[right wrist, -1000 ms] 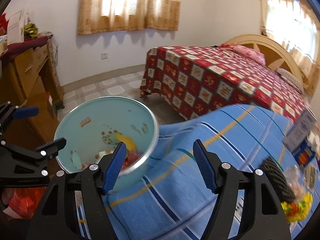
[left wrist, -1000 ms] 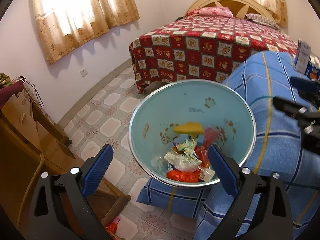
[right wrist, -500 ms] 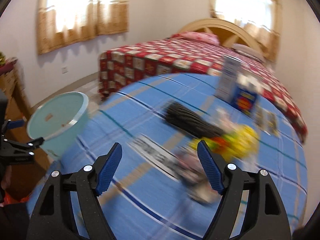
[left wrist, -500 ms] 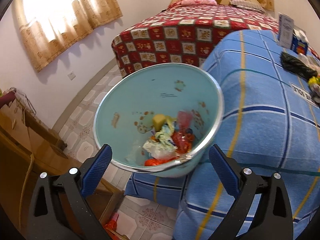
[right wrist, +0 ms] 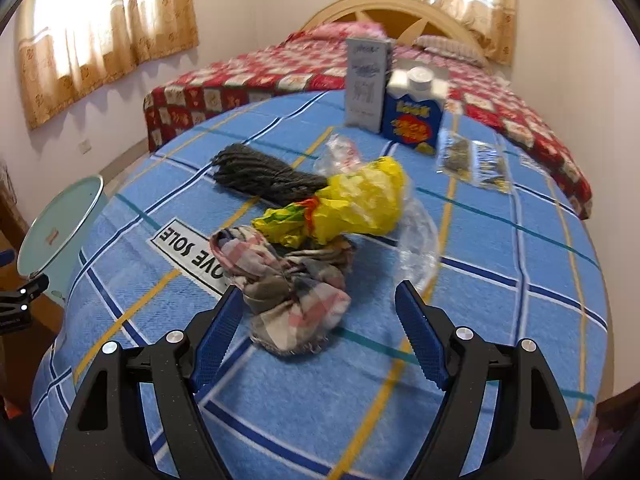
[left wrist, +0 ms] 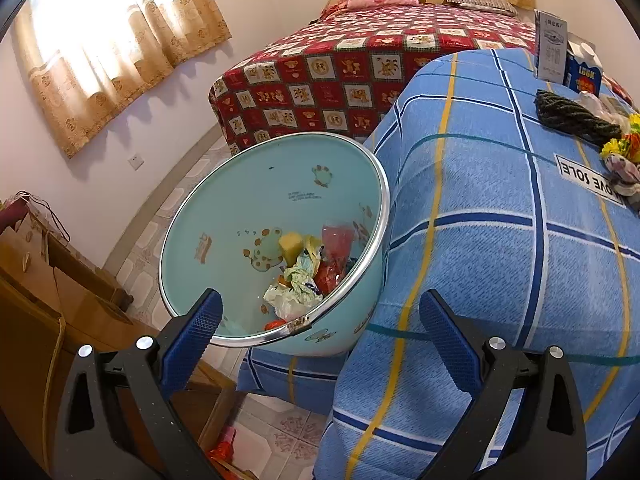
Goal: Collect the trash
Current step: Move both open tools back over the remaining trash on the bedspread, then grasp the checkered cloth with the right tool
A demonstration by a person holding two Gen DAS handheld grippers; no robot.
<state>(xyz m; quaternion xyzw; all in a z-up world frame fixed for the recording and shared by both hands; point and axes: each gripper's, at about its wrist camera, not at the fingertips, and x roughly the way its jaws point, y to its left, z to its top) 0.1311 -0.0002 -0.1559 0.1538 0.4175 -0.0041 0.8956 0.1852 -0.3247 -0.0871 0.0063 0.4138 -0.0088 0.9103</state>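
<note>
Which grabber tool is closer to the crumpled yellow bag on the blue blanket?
The right tool. It hovers open just in front of the yellow bag, with the plaid cloth between. The left tool is off at the blanket's edge by the blue bin.

The teal bin's (right wrist: pixel 60 224) left side runs off the right wrist view. Lettering on the blue carton (right wrist: pixel 414 122) and grey box (right wrist: pixel 366 82) blurs. The blanket's label (left wrist: pixel 588 178) is cut short by crumpled cloth (left wrist: pixel 624 172).

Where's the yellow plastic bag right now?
Right wrist view, centre: the yellow plastic bag lies on the blue plaid blanket, between the dark yarn bundle and the crumpled plaid cloth.
</note>
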